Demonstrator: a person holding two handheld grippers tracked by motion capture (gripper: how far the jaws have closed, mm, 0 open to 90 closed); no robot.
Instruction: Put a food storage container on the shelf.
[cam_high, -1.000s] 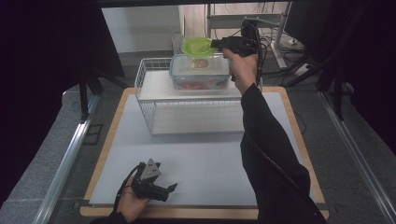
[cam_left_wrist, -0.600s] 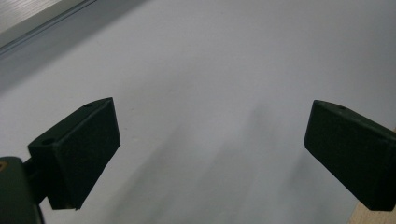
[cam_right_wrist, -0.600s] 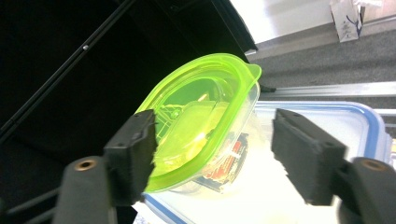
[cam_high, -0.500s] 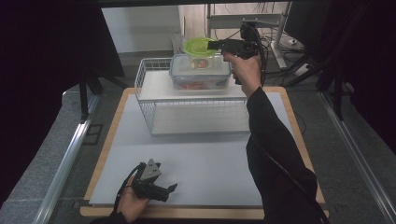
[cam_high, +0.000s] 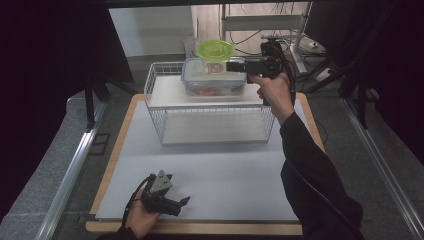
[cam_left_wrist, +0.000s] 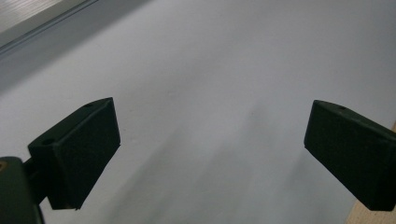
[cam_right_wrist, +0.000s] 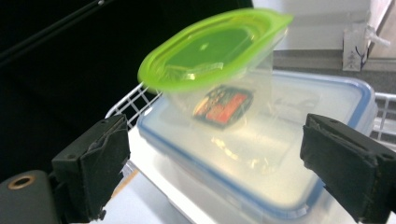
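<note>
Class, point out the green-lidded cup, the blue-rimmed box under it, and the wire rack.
Green-lidded cup (cam_right_wrist: 212, 49): right gripper view, middle of the green lid.
Blue-rimmed box (cam_right_wrist: 299, 140): right gripper view, clear top of its lid.
Wire rack (cam_high: 215, 125): high view, front wire wall.

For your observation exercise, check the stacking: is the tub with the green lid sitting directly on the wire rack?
No, the tub with the green lid sits on top of the blue-rimmed box, which rests on the wire rack.

Right gripper (cam_high: 231, 66) outstretched, jaws just opening; left gripper (cam_high: 184, 202) low, jaws apart.
</note>
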